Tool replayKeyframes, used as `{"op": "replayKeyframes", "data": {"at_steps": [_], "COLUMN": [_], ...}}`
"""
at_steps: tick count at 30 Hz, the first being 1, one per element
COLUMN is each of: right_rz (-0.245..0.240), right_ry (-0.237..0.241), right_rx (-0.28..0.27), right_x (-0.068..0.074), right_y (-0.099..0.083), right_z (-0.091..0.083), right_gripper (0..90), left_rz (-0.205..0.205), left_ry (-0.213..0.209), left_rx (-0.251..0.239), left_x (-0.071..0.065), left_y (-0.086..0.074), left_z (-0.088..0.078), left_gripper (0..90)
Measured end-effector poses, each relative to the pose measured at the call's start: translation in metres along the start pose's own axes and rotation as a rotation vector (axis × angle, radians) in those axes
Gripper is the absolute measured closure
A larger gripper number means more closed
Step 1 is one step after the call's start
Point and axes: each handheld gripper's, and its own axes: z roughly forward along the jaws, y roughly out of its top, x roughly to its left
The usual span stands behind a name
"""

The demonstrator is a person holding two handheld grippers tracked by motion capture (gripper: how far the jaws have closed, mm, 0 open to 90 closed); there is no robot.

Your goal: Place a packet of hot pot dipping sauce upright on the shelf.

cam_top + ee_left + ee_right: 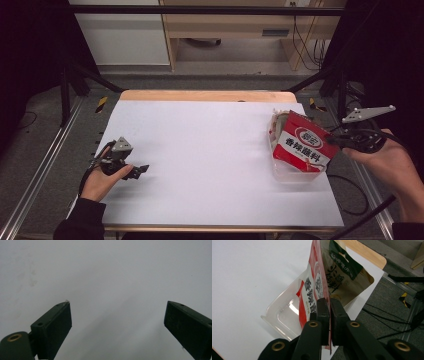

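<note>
black claw [329, 315], brass screws, dark sleeve [82, 220]

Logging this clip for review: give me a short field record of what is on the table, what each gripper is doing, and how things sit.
surface: white table
container: clear plastic tray, near the table's right edge
held item: red packet, pinched at its edge, standing in the tray
behind it: brown packet
right gripper: shut on red packet
left gripper: open, nothing between its fingers, over bare table

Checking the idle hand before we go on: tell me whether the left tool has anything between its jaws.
No. In the left gripper view the left tool stands with its jaws wide apart over the bare white table.
</note>
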Motion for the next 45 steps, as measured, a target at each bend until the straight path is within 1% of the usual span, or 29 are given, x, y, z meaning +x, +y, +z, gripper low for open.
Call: {"op": "replayKeyframes", "data": {"at_steps": [2, 5, 8, 10, 11, 13, 16, 21, 24, 30, 37, 39, 41, 43, 45], "right_rz": [-0.005, -0.004, -0.023, -0.023, -0.025, -0.028, -0.051, -0.065, -0.073, -0.082, -0.096, -0.09, -0.1, -0.099, -0.096], "right_ry": [-0.001, -0.004, -0.012, -0.016, -0.02, -0.03, -0.05, -0.072, -0.08, -0.086, -0.103, -0.111, -0.134, -0.129, -0.137], "right_rx": [0.006, 0.001, -0.01, -0.01, -0.016, -0.027, -0.058, -0.08, -0.099, -0.119, -0.143, -0.145, -0.155, -0.177, -0.187], "right_x": [0.0, 0.001, 0.004, 0.005, 0.007, 0.009, 0.013, 0.02, 0.025, 0.034, 0.046, 0.049, 0.052, 0.055, 0.057], "right_y": [-0.001, 0.0, 0.004, 0.006, 0.008, 0.011, 0.018, 0.029, 0.036, 0.049, 0.064, 0.068, 0.072, 0.076, 0.079], "right_z": [0.001, 0.003, 0.006, 0.008, 0.01, 0.012, 0.015, 0.02, 0.024, 0.029, 0.031, 0.031, 0.031, 0.031, 0.031], "right_gripper": [82.5, 76.2, 67.2, 61.8, 57.3, 51.2, 42.4, 33.3, 29.2, 23.2, 19.4, 17.5, 17.1, 16.3, 15.6], "left_rz": [-0.001, -0.002, -0.002, -0.002, -0.003, -0.002, -0.004, -0.004, -0.004, -0.002, -0.001, 0.0, -0.001, -0.002, -0.003], "left_ry": [-0.001, 0.002, 0.002, 0.002, 0.002, 0.001, 0.0, 0.0, 0.002, 0.003, 0.007, 0.007, 0.007, 0.005, 0.005], "left_rx": [-0.001, -0.002, -0.004, -0.005, -0.005, -0.005, -0.008, -0.009, -0.01, -0.01, -0.013, -0.013, -0.012, -0.015, -0.015], "left_x": [0.0, 0.0, 0.0, 0.0, 0.0, 0.001, 0.001, 0.001, 0.001, 0.001, 0.002, 0.002, 0.002, 0.002, 0.002], "left_y": [0.0, 0.0, 0.0, 0.0, 0.0, 0.0, 0.0, 0.0, 0.0, 0.0, 0.0, 0.0, 0.0, 0.0, 0.0], "left_z": [0.0, 0.0, -0.001, -0.001, -0.001, -0.001, -0.002, -0.002, -0.002, -0.003, -0.004, -0.004, -0.004, -0.004, -0.004], "left_gripper": [7.8, 7.8, 7.8, 7.8, 7.8, 7.8, 7.8, 7.8, 7.8, 7.8, 7.8, 7.8, 7.8, 7.8, 7.8]}}
